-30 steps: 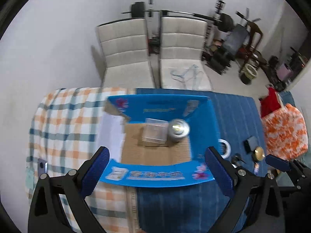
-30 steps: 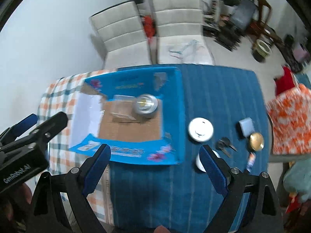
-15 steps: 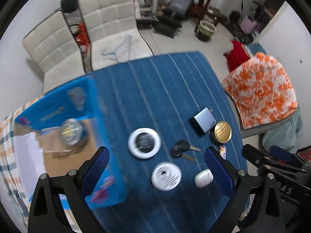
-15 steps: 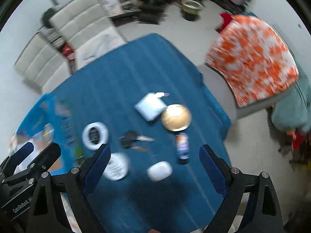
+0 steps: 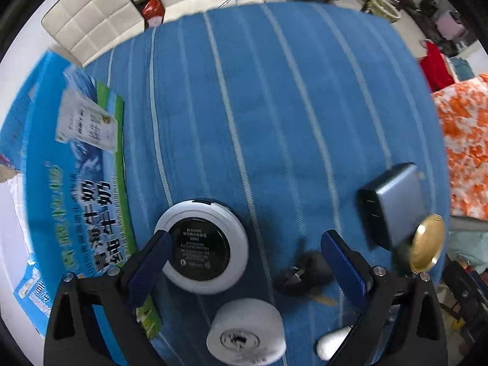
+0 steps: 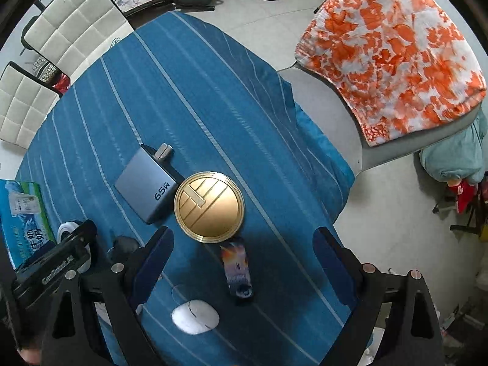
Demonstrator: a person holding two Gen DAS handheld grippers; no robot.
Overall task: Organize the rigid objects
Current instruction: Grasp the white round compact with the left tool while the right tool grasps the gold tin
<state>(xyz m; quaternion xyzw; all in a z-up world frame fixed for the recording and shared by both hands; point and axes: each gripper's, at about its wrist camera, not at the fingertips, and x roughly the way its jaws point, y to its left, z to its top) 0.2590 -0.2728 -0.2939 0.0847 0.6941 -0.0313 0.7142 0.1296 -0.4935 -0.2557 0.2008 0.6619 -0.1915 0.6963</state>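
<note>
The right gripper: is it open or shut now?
Open. The right gripper has its fingers wide apart above the blue cloth, with nothing pressed between them.

left gripper (image 5: 244,259), right gripper (image 6: 244,253): black angular frames, triangular cut-outs, silver screw heads at joints, ribbed dark-blue pads (image 5: 343,267) on fingers; white lettering on left gripper's black housing, seen from right wrist.

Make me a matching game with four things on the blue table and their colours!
Things:
1. round tin lid
2. charger marked 65W
3. small oval case
4. keys

Colours:
A. white
B. black
C. gold
D. grey

Pairs: 1-C, 2-D, 3-A, 4-B
</note>
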